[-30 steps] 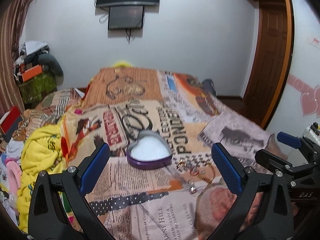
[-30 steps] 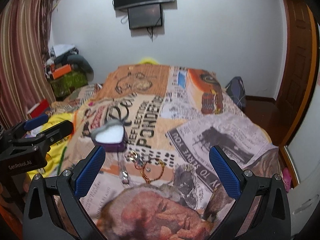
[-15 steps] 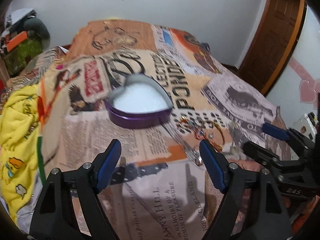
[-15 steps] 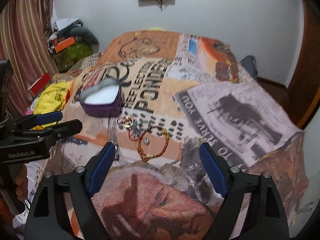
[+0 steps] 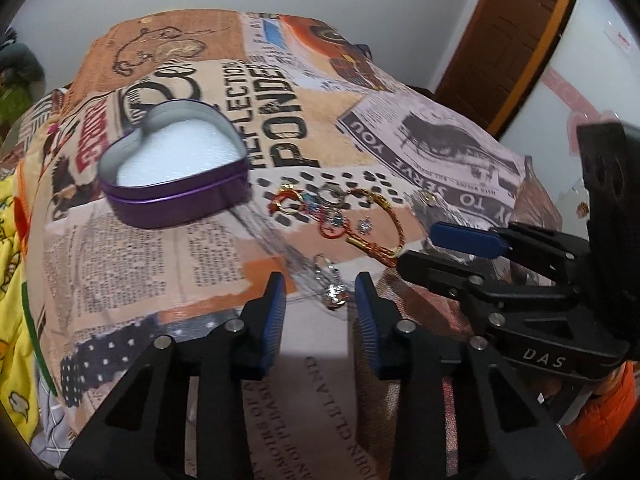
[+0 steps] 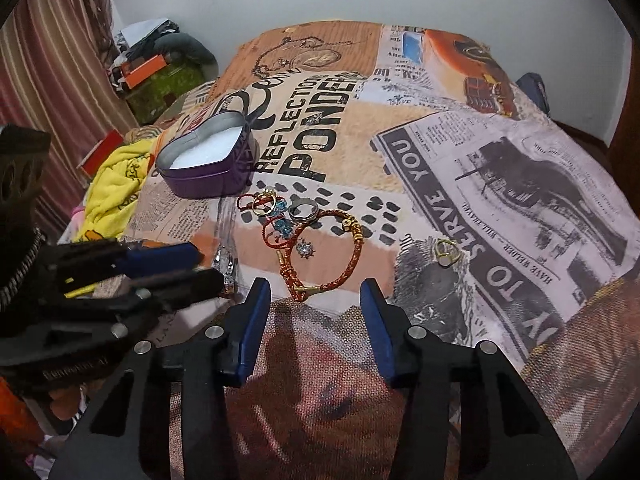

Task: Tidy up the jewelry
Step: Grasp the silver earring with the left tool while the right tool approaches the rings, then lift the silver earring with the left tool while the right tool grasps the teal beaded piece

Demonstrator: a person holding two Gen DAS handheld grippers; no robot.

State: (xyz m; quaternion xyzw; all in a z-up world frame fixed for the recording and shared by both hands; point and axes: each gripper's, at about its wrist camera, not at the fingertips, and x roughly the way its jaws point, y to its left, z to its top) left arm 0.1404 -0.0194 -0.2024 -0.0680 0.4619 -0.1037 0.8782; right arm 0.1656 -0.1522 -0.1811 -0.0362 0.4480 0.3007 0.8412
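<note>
A purple heart-shaped tin [image 5: 172,172] with a white lining stands open on the printed bedspread; it also shows in the right wrist view [image 6: 206,160]. Jewelry lies to its right: a red and gold cord bracelet [image 6: 340,252], a silver ring [image 6: 304,211], a gold ring [image 6: 264,204], a crystal stud [image 6: 306,249], a gold heart ring [image 6: 446,256]. A silver pendant on a thin chain [image 5: 334,290] lies just ahead of my left gripper [image 5: 320,300], which is partly open and empty. My right gripper [image 6: 316,312] is partly open and empty, just short of the bracelet.
The bedspread [image 6: 500,184] covers a bed. A yellow blanket [image 6: 114,184] is bunched at the bed's left edge. Clutter and a striped curtain [image 6: 48,80] stand at the left wall. A wooden door [image 5: 508,36] is at the right.
Both grippers moved forward and down toward the jewelry. Both sets of jaws narrowed from wide open to partly open. The left one now points at the pendant, the right one at the bracelet.
</note>
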